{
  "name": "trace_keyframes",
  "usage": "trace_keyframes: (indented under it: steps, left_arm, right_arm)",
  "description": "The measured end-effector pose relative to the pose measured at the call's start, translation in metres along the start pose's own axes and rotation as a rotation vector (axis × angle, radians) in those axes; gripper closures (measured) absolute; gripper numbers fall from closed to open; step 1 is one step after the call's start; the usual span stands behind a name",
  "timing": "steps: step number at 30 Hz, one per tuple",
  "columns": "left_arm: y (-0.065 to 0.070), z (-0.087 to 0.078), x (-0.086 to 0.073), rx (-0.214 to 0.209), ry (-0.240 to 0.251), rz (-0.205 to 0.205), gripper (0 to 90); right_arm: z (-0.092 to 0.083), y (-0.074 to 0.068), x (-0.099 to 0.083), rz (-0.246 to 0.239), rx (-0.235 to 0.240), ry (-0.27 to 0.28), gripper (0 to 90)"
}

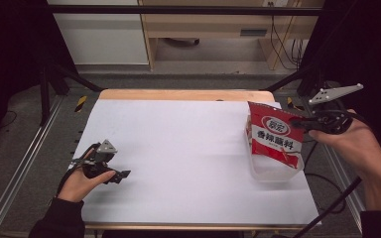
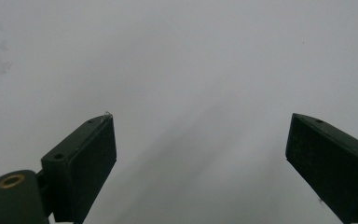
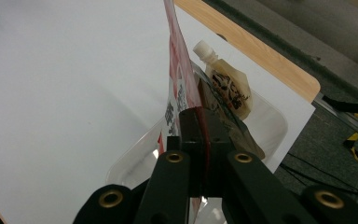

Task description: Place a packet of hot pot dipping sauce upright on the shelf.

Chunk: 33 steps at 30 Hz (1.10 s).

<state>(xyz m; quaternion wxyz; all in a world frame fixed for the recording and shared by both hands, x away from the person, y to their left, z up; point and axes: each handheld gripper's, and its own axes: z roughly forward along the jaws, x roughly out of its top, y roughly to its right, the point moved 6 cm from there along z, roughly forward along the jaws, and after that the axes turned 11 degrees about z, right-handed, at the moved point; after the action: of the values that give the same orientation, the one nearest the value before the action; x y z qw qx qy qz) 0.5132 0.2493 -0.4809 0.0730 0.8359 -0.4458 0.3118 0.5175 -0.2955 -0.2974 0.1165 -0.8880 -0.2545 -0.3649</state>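
A red and white seasoning packet point(image 1: 274, 140) stands upright in a clear plastic tray point(image 1: 273, 173) at the table's right side. My right gripper point(image 1: 297, 123) is shut on the packet's upper right corner. In the right gripper view the jaws clamp the packet's thin edge point(image 3: 182, 88), and a beige spouted sauce pouch point(image 3: 228, 86) lies in the clear tray point(image 3: 272, 119) behind it. My left gripper point(image 1: 121, 175) rests low over the white sheet near the front left, held in a hand. Its jaws stand wide apart in the left gripper view, my left gripper point(image 2: 200, 154) with nothing between them.
A white sheet point(image 1: 178, 148) covers most of the wooden table point(image 1: 178, 94). Metal rails run along both sides of the table, and cables trail off the right edge. Furniture stands on the floor beyond the far edge.
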Motion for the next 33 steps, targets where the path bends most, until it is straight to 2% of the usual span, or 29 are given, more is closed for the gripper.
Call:
trace_keyframes:
  steps: [20, 33]
  left_arm:
    - [-0.003, 0.000, -0.003, 0.006, 0.000, -0.008, 8.7]
    - [-0.009, 0.000, -0.004, 0.032, 0.019, -0.019, 8.6]
  right_arm:
    - [0.014, 0.000, -0.013, 0.034, 0.037, 0.017, 90.0]
    - [0.009, 0.011, -0.035, 0.072, 0.035, 0.031, 90.0]
